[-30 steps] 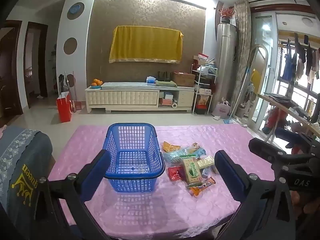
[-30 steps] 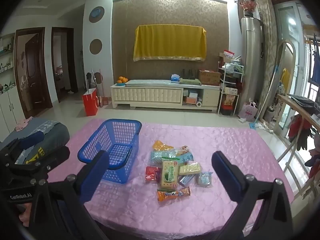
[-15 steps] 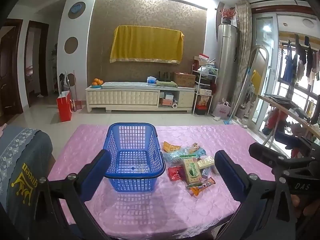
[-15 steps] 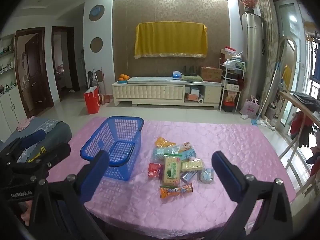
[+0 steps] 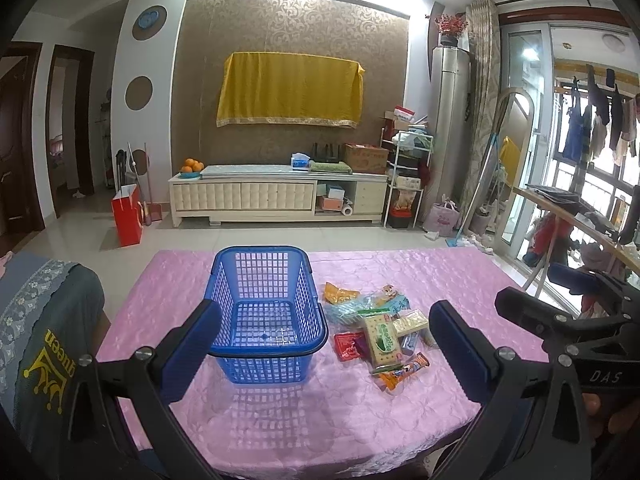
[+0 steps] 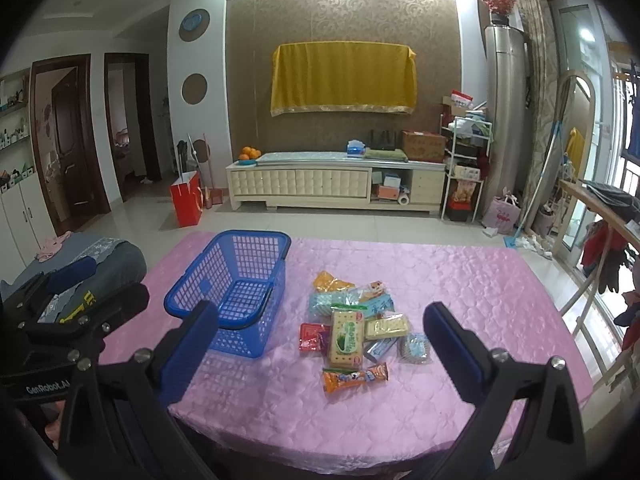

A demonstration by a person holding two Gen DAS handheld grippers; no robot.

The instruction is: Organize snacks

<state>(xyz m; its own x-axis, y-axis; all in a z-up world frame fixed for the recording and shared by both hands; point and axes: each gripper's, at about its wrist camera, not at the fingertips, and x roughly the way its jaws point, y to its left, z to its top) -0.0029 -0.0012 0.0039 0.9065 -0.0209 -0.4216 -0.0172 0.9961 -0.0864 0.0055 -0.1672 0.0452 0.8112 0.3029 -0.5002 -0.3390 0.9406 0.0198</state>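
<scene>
Both tongs, left [image 5: 326, 334] and right [image 6: 320, 338], are held level above the near table [image 6: 460, 280] edge, released wide (nothing gripped). The snacks [image 6: 352, 328] are piled just right of the empty basket [image 5: 264, 312].

Legible marks: "DAS" in white on the black right gripper [image 5: 568, 320] body, "GenRobot.AI" on the black left gripper [image 6: 72, 308] body, "queen" in yellow, inverted, on a dark garment [image 5: 48, 344]; snack wrapper print unreadable.
</scene>
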